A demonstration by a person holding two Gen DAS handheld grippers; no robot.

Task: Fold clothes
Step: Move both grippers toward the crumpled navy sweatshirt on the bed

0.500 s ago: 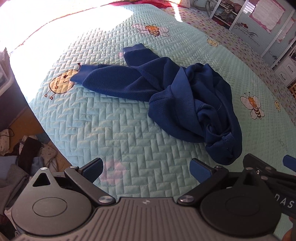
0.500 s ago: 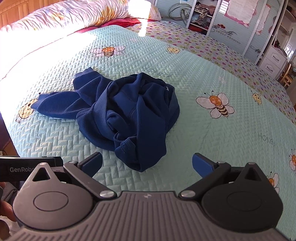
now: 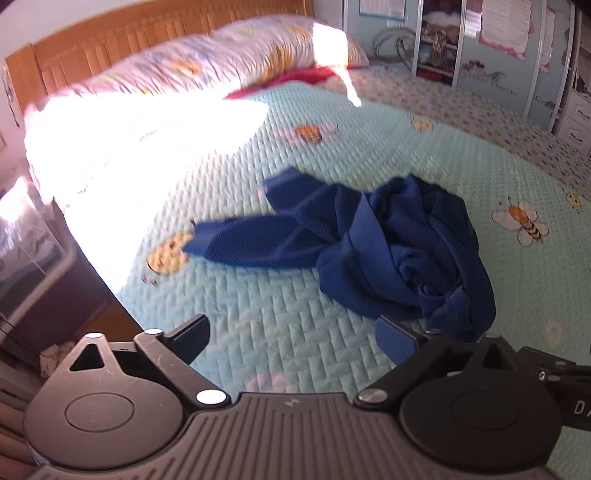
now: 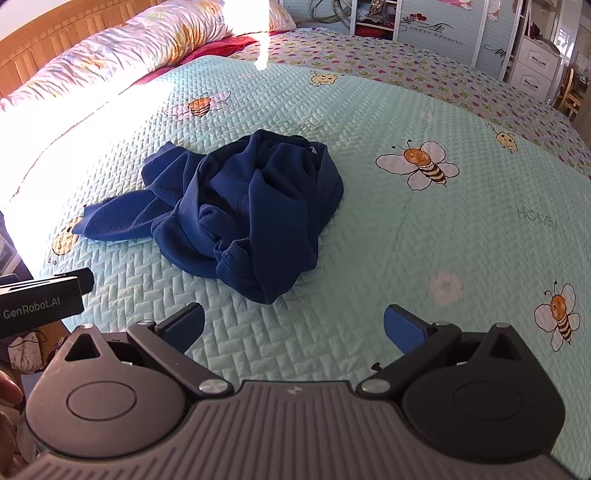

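Blue-padded tongs frame both views: the left tongs (image 3: 291, 341) and the right tongs (image 4: 293, 325) gape wide over the bed with nothing between them. Just beyond lies the navy sweatshirt (image 4: 236, 214), bunched in a heap on the mint quilted bedspread (image 4: 424, 240), one sleeve (image 3: 251, 245) trailing toward the bed's edge. Grabbing the twisted middle would likely lift several layers at once and tighten the knot. Farther off sit a floral pillow (image 4: 122, 48) and wardrobe (image 4: 424, 26); nothing blocks the reach.
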